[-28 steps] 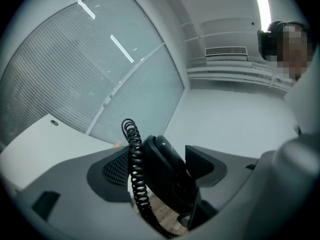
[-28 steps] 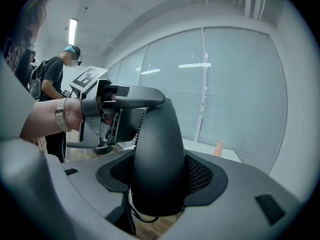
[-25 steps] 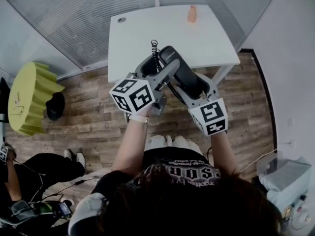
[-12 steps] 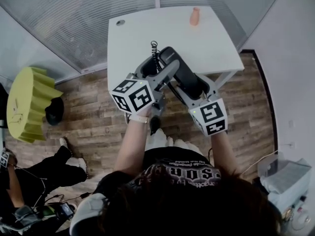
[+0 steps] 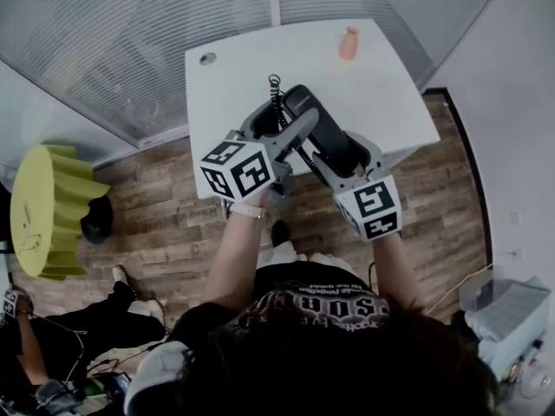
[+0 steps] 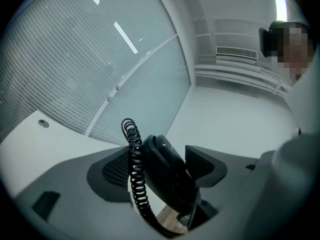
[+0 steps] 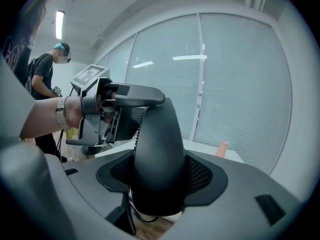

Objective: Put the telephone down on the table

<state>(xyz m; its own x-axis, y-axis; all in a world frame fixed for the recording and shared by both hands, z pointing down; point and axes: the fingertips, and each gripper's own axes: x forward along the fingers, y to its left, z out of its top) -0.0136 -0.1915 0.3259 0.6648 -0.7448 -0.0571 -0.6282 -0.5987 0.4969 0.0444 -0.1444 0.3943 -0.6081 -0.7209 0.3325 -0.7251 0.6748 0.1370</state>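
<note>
Telephone [image 5: 323, 133] handset held in mid-air over the near edge of the white table [image 5: 225, 85], between left gripper [image 5: 283, 123] and right gripper [image 5: 343, 156]. Left gripper view: jaws closed on handset and coiled cord [image 6: 133, 169]. Right gripper view: jaws clamped tight on its black body (set-down apparently not yet started; both grippers must lower together onto bare tabletop).

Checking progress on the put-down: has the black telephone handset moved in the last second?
Yes. In the head view the black telephone handset has come forward, further over the white table and closer to the small orange object near its far edge.
</note>
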